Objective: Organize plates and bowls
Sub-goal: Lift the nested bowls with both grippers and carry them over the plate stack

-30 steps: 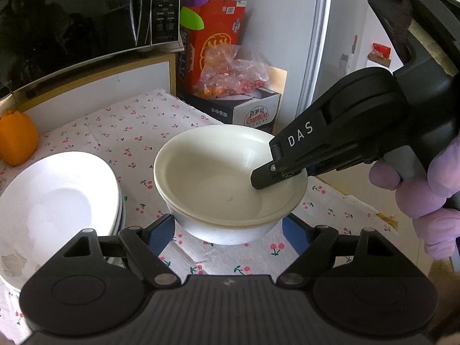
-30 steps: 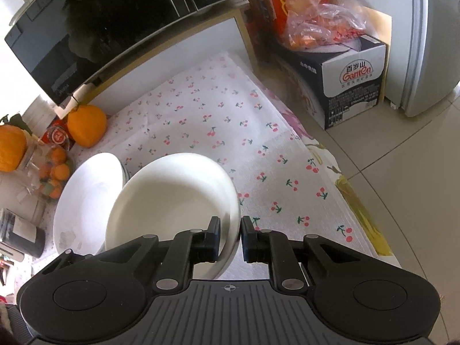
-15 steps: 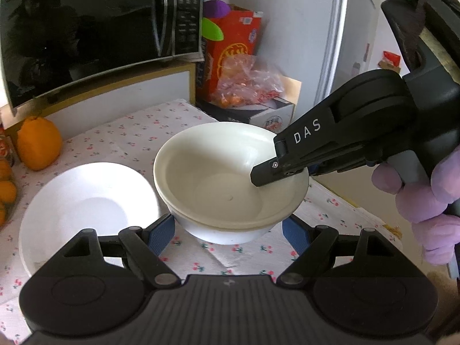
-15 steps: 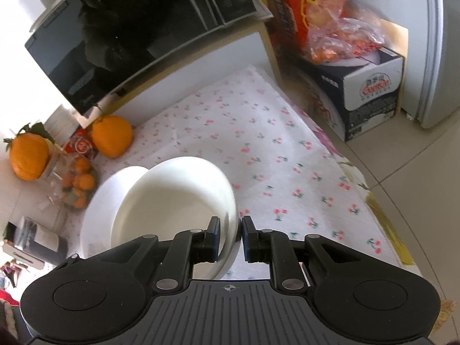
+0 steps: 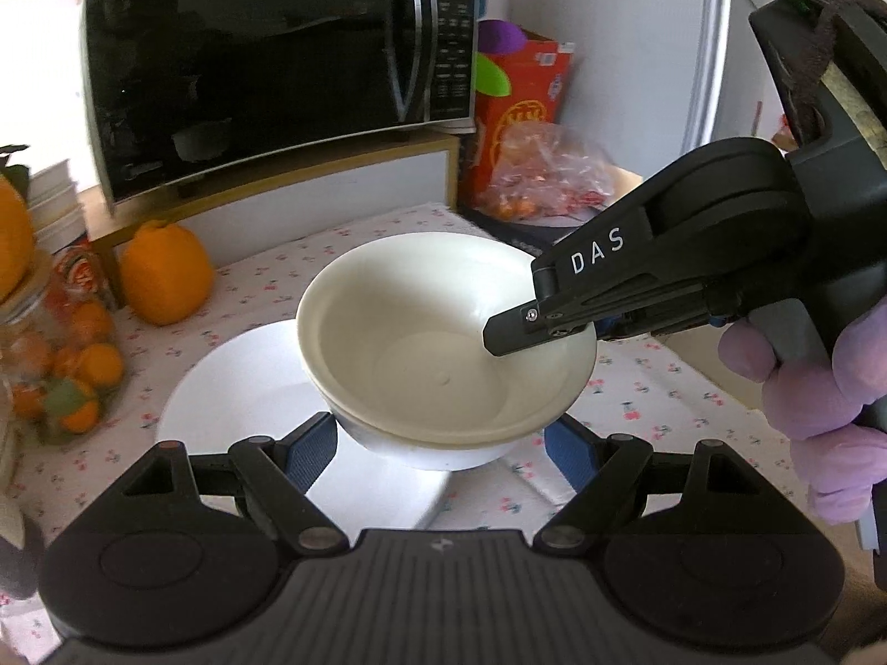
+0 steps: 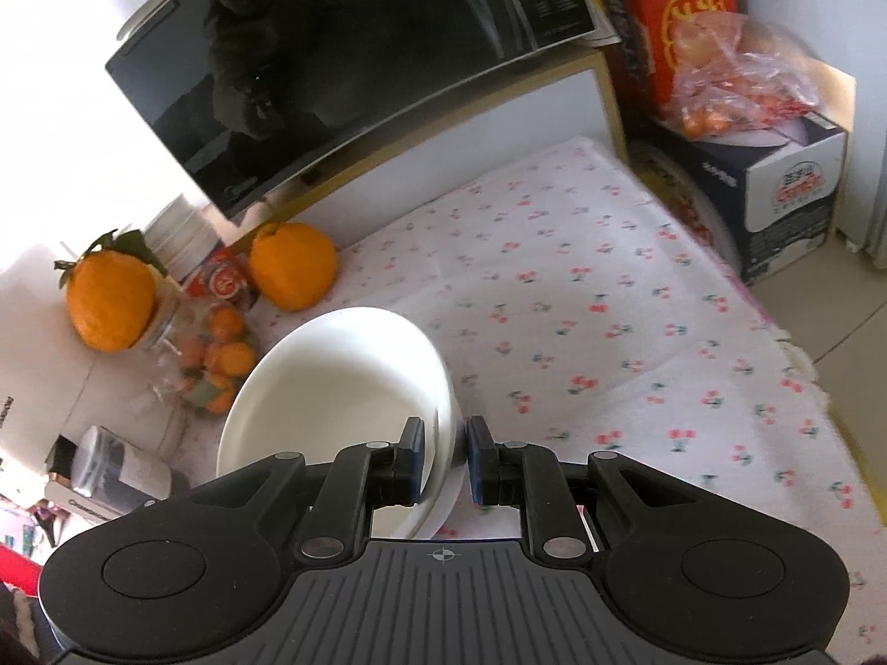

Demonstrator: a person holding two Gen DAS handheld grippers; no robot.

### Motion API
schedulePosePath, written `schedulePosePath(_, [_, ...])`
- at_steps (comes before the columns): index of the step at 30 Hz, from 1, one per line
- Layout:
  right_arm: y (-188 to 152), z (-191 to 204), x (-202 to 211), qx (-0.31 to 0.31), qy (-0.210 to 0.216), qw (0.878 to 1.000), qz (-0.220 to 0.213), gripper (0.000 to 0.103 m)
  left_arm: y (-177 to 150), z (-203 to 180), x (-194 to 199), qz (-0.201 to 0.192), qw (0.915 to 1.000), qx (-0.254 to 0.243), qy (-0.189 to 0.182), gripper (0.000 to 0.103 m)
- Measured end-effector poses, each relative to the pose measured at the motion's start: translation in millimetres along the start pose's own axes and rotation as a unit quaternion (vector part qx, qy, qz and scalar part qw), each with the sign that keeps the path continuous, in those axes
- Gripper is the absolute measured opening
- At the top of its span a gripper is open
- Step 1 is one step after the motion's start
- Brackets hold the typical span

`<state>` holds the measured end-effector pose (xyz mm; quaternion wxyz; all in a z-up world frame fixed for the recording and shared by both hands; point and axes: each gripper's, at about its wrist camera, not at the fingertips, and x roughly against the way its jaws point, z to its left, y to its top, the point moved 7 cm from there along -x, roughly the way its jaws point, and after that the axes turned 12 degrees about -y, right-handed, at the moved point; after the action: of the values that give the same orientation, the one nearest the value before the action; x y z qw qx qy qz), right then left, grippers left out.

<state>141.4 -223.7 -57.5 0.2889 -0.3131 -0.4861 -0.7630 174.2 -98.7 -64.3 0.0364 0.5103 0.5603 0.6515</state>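
Two nested white bowls [image 5: 432,343] hang above the cherry-print cloth, over the right part of a white plate stack [image 5: 238,388]. My left gripper [image 5: 441,443] spans the lower bowl's base, a blue pad [image 5: 310,446] pressed on each side. My right gripper [image 5: 532,332] comes in from the right, shut on the bowls' right rim, one finger inside. In the right wrist view the bowls [image 6: 332,388] stand on edge between that gripper's [image 6: 446,443] nearly closed pads and hide most of the plates.
A black microwave [image 5: 266,83] stands on a shelf at the back. A big orange [image 5: 166,277] and a jar of small oranges [image 5: 61,366] sit left. A carton [image 6: 776,194] under bagged fruit [image 6: 737,72] lies right. The cloth [image 6: 610,332] ends at tiled floor.
Both grippers have carried the bowls left and a little up. The plates, earlier to the bowls' left, now lie partly beneath them. Both grips look unchanged.
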Motion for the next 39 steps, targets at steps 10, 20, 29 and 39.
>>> schedulePosePath(10, [-5, 38, -24, 0.004, 0.019, 1.0, 0.009, 0.017, -7, 34, 8, 0.008, 0.9992, 0.032, 0.023, 0.08])
schedulePosePath(20, [-8, 54, -43, 0.011, 0.019, 1.0, 0.009, 0.017, -16, 52, 6, 0.011, 0.9977, 0.061, 0.026, 0.08])
schedulePosePath(29, [-13, 55, -57, 0.004, 0.012, 1.0, 0.019, 0.017, -22, 58, 0, 0.021, 0.9965, 0.077, 0.025, 0.08])
schedulePosePath(39, [-16, 53, -61, 0.002, 0.012, 1.0, 0.026, 0.019, -23, 59, -3, 0.025, 0.9966, 0.075, 0.025, 0.08])
